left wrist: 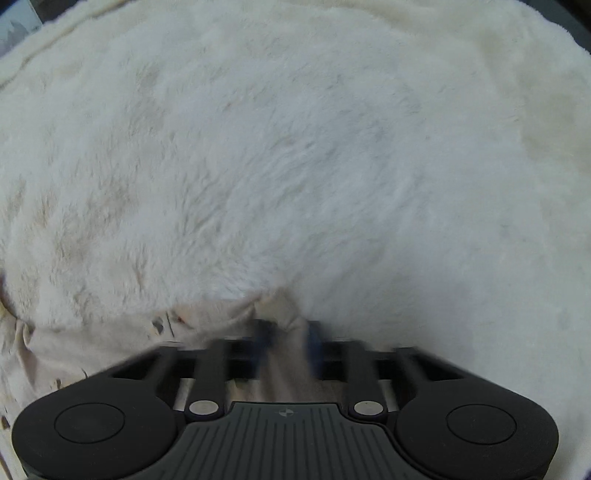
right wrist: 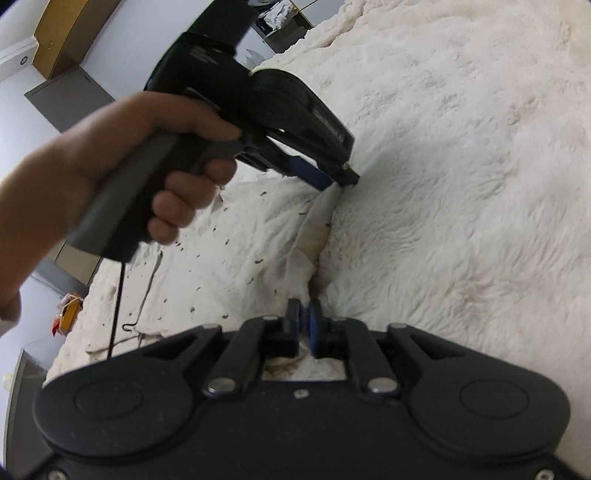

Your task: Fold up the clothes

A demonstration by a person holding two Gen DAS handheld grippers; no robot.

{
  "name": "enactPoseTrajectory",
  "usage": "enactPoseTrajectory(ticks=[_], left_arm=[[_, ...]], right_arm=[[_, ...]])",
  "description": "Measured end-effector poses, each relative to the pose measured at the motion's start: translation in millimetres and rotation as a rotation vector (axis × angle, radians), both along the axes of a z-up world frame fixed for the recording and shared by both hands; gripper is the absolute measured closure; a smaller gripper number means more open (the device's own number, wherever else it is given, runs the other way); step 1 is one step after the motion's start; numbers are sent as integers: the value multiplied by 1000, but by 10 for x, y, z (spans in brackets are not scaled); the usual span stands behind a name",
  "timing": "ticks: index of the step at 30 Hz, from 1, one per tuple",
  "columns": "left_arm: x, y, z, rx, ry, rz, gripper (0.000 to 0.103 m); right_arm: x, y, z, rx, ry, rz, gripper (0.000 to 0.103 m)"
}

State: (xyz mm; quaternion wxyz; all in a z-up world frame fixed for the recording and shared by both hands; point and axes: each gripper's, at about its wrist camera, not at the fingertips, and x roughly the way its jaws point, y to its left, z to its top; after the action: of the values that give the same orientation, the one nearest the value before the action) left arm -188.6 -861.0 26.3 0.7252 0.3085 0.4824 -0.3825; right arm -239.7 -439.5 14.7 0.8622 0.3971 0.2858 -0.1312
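Observation:
A cream garment (right wrist: 236, 251) with small dark specks lies on a white fluffy blanket (right wrist: 461, 184). In the right wrist view my right gripper (right wrist: 304, 325) is shut on a fold of the garment's edge. My left gripper (right wrist: 338, 181), held in a hand, pinches the same edge farther along. In the left wrist view my left gripper (left wrist: 286, 332) is blurred and shut on a bunch of the cream cloth (left wrist: 273, 306), with the garment's speckled part (left wrist: 110, 339) at the lower left and the blanket (left wrist: 295, 147) filling the view.
The blanket covers a bed. Grey cupboards (right wrist: 70, 96) and a brown box (right wrist: 62, 33) stand beyond the bed's far side. A small orange and red object (right wrist: 68, 314) sits on the floor at the left. A black cable (right wrist: 118, 302) hangs from the left gripper's handle.

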Motion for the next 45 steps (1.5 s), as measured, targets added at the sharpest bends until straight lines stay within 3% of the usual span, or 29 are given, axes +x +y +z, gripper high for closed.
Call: enactPoseTrajectory(ticks=[2, 4, 8, 11, 14, 16, 19, 20, 23, 26, 29, 31, 32, 38, 39, 45], left_arm=[[54, 36, 76, -43, -72, 17, 101], [216, 93, 159, -100, -78, 91, 101], [333, 117, 175, -134, -89, 142, 101], [325, 147, 172, -151, -162, 172, 102], [405, 169, 129, -162, -26, 191, 101], [380, 122, 148, -150, -10, 190, 100], [349, 108, 226, -160, 3, 184, 96], [357, 110, 229, -158, 14, 175, 91], [413, 137, 230, -165, 46, 153, 88], [416, 142, 231, -176, 61, 156, 87], [415, 147, 227, -187, 62, 165, 87], [383, 181, 298, -205, 56, 160, 81], [362, 210, 349, -220, 54, 156, 73], [235, 658, 797, -335, 26, 146, 62], [187, 795, 896, -352, 17, 139, 61], [-108, 2072, 1540, -450, -41, 91, 44]], right_arm=[[43, -6, -17, 1, 3, 8, 101], [58, 28, -8, -6, 6, 24, 102], [-52, 42, 41, -37, 15, 24, 103], [-152, 75, 31, -44, 65, 65, 103], [-328, 114, 52, -60, 99, 68, 103], [-418, 83, 116, -66, 63, 22, 103], [-510, -33, 218, -84, -38, -107, 86], [-511, -65, 230, -91, -59, -147, 85], [-415, -104, 198, -73, -88, -161, 80], [-266, -183, 91, 44, -101, -165, 79], [-149, -196, 66, 60, -89, -157, 80], [-96, -156, 57, 52, -72, -148, 92], [-103, -141, 60, 44, -57, -151, 92], [-304, -65, 130, 11, -18, -183, 78], [-345, -21, 157, 4, -14, -182, 71], [-492, 381, 339, -71, 18, -125, 44]])
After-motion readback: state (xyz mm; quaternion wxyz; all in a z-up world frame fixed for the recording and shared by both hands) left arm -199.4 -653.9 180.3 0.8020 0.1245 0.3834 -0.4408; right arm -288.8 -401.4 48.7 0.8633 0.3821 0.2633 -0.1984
